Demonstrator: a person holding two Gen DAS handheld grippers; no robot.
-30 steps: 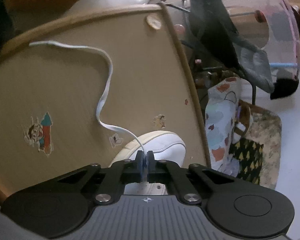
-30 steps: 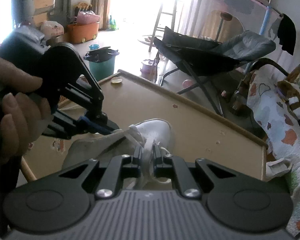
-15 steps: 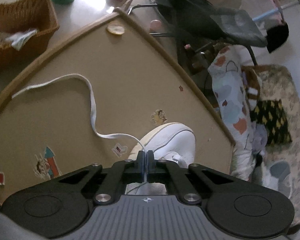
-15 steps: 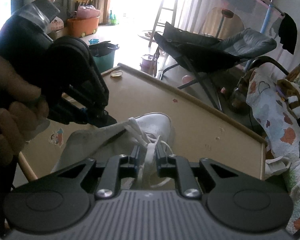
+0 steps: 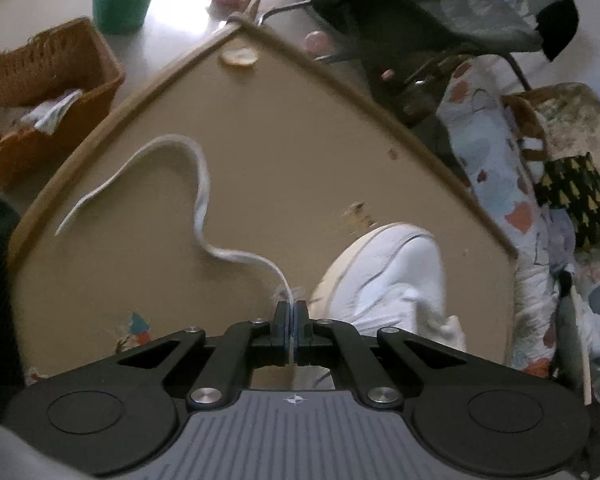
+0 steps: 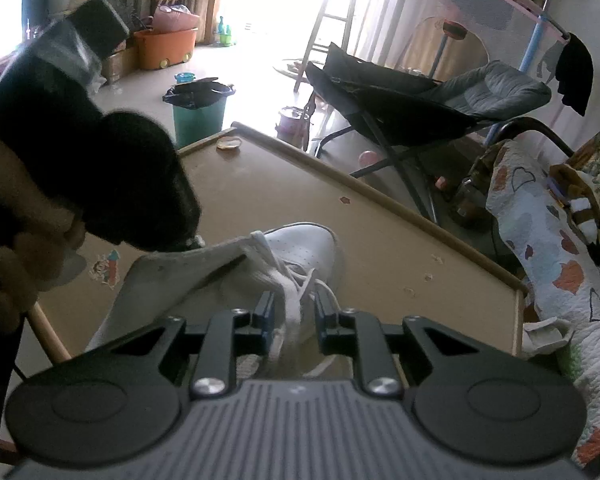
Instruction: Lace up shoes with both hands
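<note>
Shoe: white sneaker point(image 6: 300, 248) on the tan table point(image 5: 280, 140), near its right edge, toe twd the far corner; long axis runs away from both grippers.
Lace: free end point(image 5: 198, 184) snakes over the table twd the left edge, well apart from shoe.
L gripper point(image 5: 291, 314): jaws fully closed, pinching the lace where it leaves the shoe; shoe just to its right.
R gripper point(image 6: 294, 310): jaws opening, partly apart; a flat lace strand point(image 6: 294, 300) stands between them, pads not pressing on it.
Nearer: R gripper sits right over the eyelet rows; L beside the shoe.
Key relation: strand lies straight ahead betw R pads, along the shoe's length.
Next (judged): R re-grips or lets go; L pulls slack.
</note>
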